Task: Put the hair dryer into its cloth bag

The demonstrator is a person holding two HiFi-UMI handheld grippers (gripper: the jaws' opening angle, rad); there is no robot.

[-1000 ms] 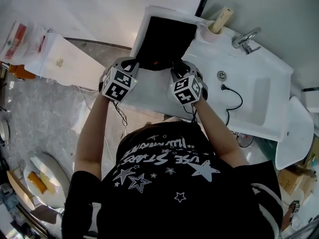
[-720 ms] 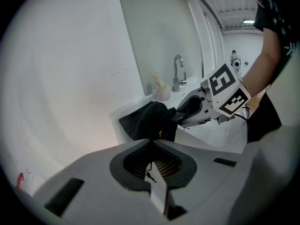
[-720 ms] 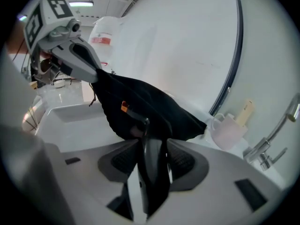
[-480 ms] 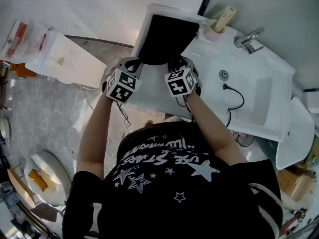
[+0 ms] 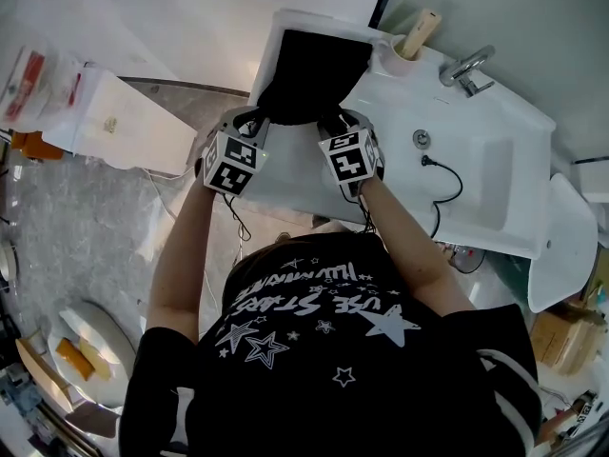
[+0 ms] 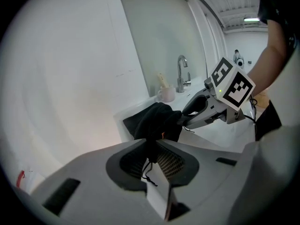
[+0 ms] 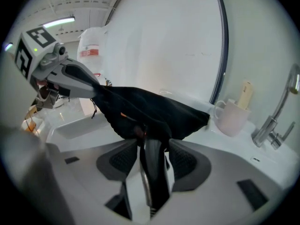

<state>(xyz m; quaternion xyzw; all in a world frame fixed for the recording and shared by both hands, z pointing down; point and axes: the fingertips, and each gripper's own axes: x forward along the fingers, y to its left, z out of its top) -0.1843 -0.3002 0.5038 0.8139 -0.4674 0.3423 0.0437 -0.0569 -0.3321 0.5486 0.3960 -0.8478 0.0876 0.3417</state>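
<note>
The black cloth bag (image 5: pixel 309 69) lies on the left end of the white counter (image 5: pixel 285 184). Both grippers are at its near, open end. My left gripper (image 5: pixel 257 122) pinches the bag's rim (image 6: pixel 154 121) and holds it raised, a drawstring dangling; its jaws have just been opening a little, with the cloth still caught. My right gripper (image 5: pixel 333 122) has the hair dryer's grey handle (image 7: pixel 151 168) between its jaws, which have just been opening and stand wide. The rest of the dryer is hidden inside the bag (image 7: pixel 150 109).
A white cup (image 5: pixel 404 50) with a stick in it stands just right of the bag. Beyond it are the tap (image 5: pixel 466 69) and the sink basin (image 5: pixel 481 184). A black cord (image 5: pixel 442 179) trails over the basin. A wall backs the counter.
The right gripper has rolled and shifted slightly left toward the bag. The left gripper has stayed put. The bag's near end bulges more.
</note>
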